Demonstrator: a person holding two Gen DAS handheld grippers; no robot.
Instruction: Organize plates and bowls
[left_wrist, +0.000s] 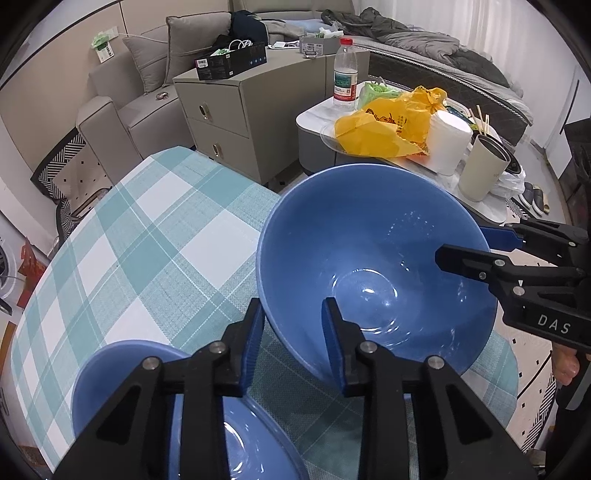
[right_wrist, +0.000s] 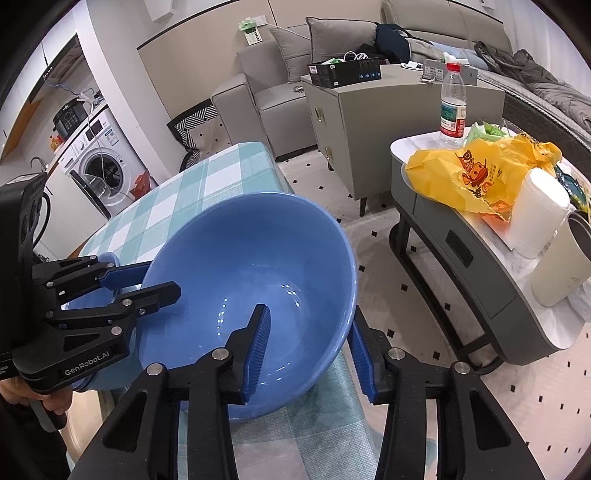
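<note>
Both grippers clamp the big blue bowl (left_wrist: 369, 258) by opposite rim walls: the left gripper (left_wrist: 293, 343) on its near wall, the right gripper (right_wrist: 308, 350) across from it. The bowl hangs tilted over the checked table (left_wrist: 147, 240). Just below the left gripper sits a smaller blue dish (left_wrist: 110, 369); lifting level and evenly should keep the bowl from slipping.

A teal-and-white checked tablecloth (left_wrist: 155, 236) covers the near table; behind it stands a grey two-drawer cabinet (left_wrist: 229, 122) bearing a black box (left_wrist: 231, 62); a low side table (right_wrist: 461, 236) carries a water bottle (right_wrist: 452, 107), a yellow plastic bag (right_wrist: 476, 177) and a white paper roll (right_wrist: 539, 210); a washing machine (right_wrist: 99, 162) stands at far left.
</note>
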